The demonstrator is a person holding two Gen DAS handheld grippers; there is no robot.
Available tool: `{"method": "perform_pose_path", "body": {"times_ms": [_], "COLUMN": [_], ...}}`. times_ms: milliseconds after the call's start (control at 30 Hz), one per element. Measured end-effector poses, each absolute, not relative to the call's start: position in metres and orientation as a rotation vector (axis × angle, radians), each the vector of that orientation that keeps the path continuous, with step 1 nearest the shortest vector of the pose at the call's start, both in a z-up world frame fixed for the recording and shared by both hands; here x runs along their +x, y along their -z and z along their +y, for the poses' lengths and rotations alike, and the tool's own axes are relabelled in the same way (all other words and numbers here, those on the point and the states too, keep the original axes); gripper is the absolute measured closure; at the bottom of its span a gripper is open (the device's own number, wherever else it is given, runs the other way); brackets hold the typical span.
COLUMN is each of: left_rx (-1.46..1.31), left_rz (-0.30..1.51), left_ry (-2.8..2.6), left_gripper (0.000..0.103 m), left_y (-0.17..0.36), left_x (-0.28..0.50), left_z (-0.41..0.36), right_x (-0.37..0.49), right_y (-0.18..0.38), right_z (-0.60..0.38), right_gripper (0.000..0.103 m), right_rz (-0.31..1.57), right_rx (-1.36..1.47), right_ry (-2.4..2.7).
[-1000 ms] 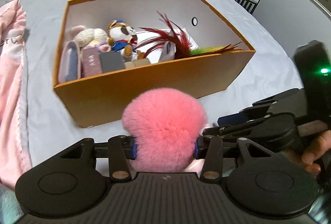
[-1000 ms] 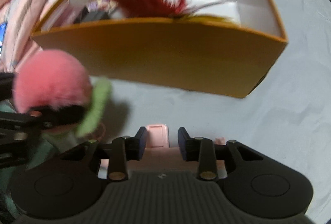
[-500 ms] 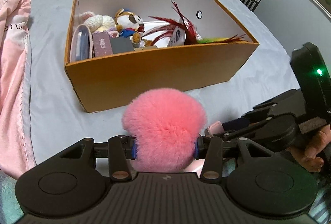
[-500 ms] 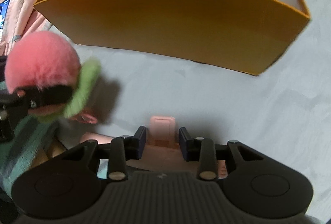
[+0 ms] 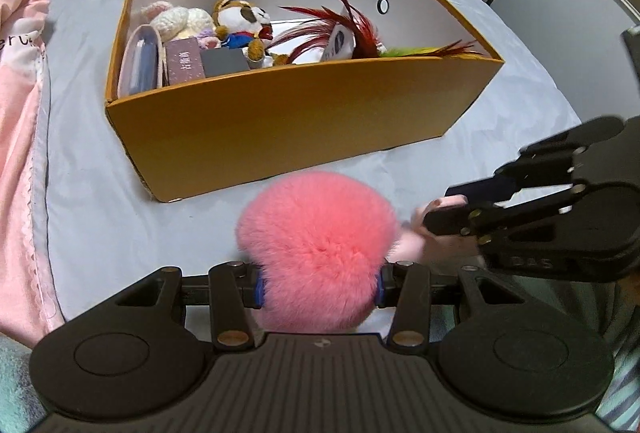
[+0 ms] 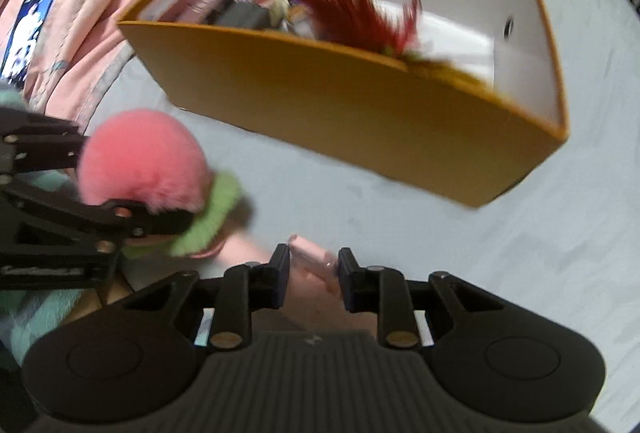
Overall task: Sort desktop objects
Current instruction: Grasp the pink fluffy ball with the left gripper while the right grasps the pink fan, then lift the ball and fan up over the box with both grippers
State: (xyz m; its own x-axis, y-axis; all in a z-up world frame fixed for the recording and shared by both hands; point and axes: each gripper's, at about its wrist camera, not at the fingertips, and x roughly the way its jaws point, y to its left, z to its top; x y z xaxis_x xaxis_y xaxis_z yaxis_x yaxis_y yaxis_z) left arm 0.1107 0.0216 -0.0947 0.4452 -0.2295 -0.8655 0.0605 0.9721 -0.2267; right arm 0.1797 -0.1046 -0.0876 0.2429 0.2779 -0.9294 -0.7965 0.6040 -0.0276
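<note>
Since a second ago my right gripper (image 6: 312, 273) has risen off the grey bedsheet (image 6: 500, 253), its jaws closing on a small pink object (image 6: 310, 255) between them. My left gripper (image 5: 319, 283) stays clamped on the pink pompom (image 5: 316, 245). Both hang near me, short of the orange box (image 5: 280, 121) farther off, which holds plush toys (image 5: 236, 17) and red feathers (image 5: 336, 25).

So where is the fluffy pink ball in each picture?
Left wrist view: the fluffy pink ball sits low in the middle, squeezed between the left gripper pads, in front of the orange box.
Right wrist view: the ball is at the left edge, with a green fluffy part under it.
Shared landmark: the orange box with red feathers sticking out, behind the ball in both.
</note>
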Motion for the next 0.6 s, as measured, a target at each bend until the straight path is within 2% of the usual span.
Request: {"method": "perform_pose_path", "body": {"times_ms": [67, 333, 600], "left_rx": [-0.171, -0.177, -0.185], "left_rz": [1.101, 1.116, 1.113], "left_ry": [0.181, 0.193, 0.189], "left_gripper": [0.051, 0.051, 0.051], "left_y": [0.095, 0.097, 0.096], "left_x": [0.11, 0.109, 0.108], "left_z": [0.022, 0.02, 0.021], "right_x": [0.175, 0.162, 0.151], "right_y": [0.086, 0.089, 0.098], "right_z": [-0.105, -0.117, -0.12], "right_gripper": [0.092, 0.089, 0.086], "right_rz": [1.08, 1.072, 0.972], "right_rx": [-0.612, -0.618, -0.647], "right_ry": [-0.788, -0.849, -0.837]}}
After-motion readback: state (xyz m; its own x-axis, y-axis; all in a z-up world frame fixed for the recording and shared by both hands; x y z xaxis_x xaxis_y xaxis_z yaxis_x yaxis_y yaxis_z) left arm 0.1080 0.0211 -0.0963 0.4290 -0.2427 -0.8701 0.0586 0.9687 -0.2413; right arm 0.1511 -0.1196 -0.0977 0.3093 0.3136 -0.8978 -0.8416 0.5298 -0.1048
